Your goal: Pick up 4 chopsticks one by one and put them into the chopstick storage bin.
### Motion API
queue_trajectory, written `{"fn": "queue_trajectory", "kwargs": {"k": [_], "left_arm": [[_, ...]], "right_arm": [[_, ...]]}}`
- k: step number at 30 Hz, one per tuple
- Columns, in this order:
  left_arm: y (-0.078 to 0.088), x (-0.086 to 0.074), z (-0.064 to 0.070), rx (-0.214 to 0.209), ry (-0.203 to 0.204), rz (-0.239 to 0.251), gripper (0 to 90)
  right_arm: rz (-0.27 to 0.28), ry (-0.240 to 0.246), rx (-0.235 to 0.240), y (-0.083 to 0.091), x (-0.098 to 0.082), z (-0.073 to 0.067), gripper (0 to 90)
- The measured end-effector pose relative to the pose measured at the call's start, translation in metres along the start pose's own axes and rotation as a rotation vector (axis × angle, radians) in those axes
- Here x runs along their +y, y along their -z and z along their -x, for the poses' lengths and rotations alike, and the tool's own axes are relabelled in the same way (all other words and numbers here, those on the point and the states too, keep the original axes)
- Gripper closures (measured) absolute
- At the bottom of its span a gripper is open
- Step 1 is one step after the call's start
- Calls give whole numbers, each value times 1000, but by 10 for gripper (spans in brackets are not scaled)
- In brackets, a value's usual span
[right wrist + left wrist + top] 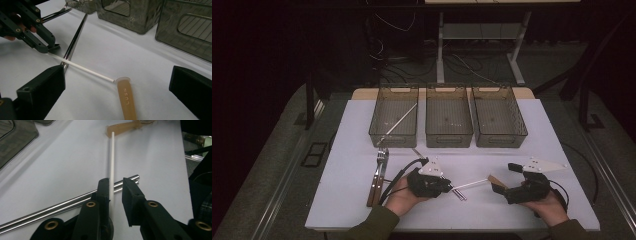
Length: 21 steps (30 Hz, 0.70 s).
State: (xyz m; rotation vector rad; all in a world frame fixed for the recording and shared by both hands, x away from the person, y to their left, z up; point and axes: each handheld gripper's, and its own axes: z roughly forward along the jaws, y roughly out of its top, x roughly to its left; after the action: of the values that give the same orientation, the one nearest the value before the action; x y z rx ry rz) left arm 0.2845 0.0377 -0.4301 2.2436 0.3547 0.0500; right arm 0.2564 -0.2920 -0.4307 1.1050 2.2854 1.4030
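A thin white stick [112, 157] lies on the white table [352, 195], its far end touching a beige plastic handle [122, 128] marked with letters. My left gripper [116, 181] reaches over the stick's near end; the stick rests against the left jaw and a gap shows on the other side, so the jaws are open around it. Under it lies a pair of shiny metal chopsticks [62, 206]. My right gripper [117, 72] stands wide open, low over the beige handle [127, 97], touching nothing. From above, the left gripper [451, 189] and right gripper [503, 177] face each other along the stick [472, 184].
Three see-through bins [393, 140] [449, 140] [501, 140] stand in a row at the back; the left one holds a white stick [404, 119]. A fork [382, 155] and wood-handled utensils [375, 185] lie left of my left hand.
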Motion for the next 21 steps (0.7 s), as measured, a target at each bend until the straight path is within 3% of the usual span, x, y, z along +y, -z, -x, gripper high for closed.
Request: {"fn": "queue_trajectory", "kwargs": {"k": [5, 9, 10, 18, 21], "left_arm": [[-6, 1, 0, 17, -32, -39, 780], [-13, 0, 1, 20, -31, -71, 785], [-13, 0, 0, 23, -50, -89, 784], [-18, 1, -1, 28, -64, -115, 798], [-21, 0, 1, 24, -57, -104, 801]], "right_arm": [[1, -1, 2, 0, 0, 0, 7], [3, -6, 2, 0, 0, 0, 7], [4, -8, 1, 0, 0, 1, 7], [5, -12, 1, 1, 0, 1, 7], [7, -11, 1, 1, 0, 1, 7]]}}
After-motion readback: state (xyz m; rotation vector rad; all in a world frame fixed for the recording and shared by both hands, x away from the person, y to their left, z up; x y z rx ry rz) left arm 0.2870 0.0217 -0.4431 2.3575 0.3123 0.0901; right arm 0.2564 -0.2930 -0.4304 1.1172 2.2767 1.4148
